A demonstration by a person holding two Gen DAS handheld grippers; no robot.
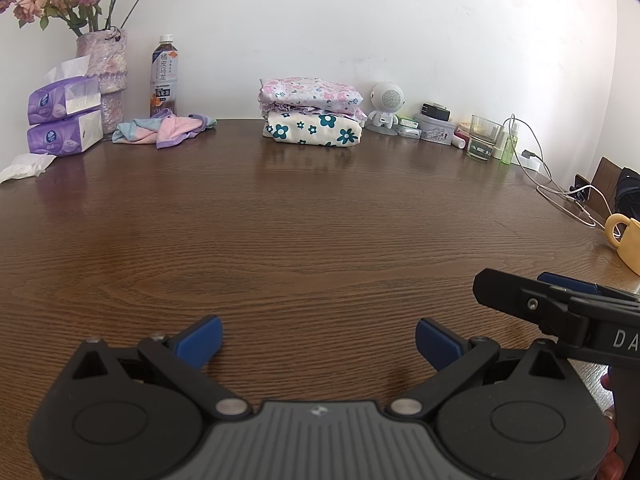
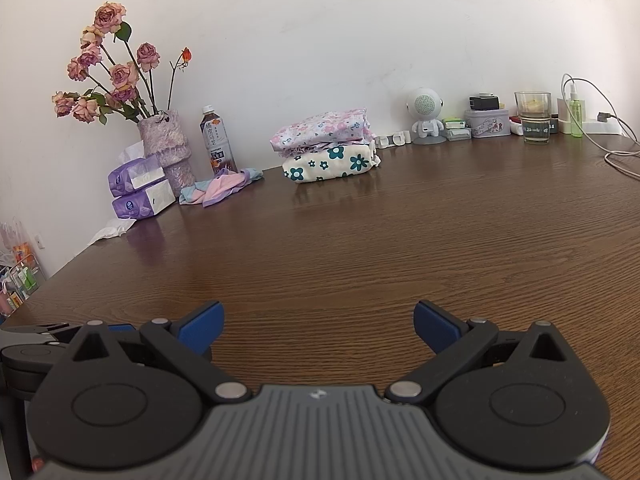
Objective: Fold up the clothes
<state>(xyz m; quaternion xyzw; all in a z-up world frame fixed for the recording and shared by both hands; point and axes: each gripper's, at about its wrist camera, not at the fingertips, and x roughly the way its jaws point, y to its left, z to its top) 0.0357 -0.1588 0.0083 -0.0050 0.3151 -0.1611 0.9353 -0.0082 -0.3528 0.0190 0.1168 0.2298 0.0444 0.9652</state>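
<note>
A stack of folded clothes (image 1: 314, 114) (image 2: 328, 152) rests at the far edge of the brown wooden table (image 1: 300, 220) (image 2: 380, 240): a pink floral piece on top, a cream piece with teal flowers below. A crumpled pink, blue and purple garment (image 1: 164, 130) (image 2: 222, 186) lies left of it by the bottle. My left gripper (image 1: 318, 340) hovers open over the near table, nothing between its blue pads (image 1: 204, 338). My right gripper (image 2: 318, 326) is likewise open and holds nothing; it also shows at the right of the left wrist view (image 1: 560, 304).
Along the wall stand a vase of dried roses (image 1: 106, 76), two purple tissue packs (image 1: 64, 114), a tea bottle (image 1: 163, 76), a small white robot speaker (image 1: 386, 106), a tin, a glass (image 1: 484, 138) and cables (image 1: 560, 192). A yellow mug (image 1: 624, 240) sits at the right edge.
</note>
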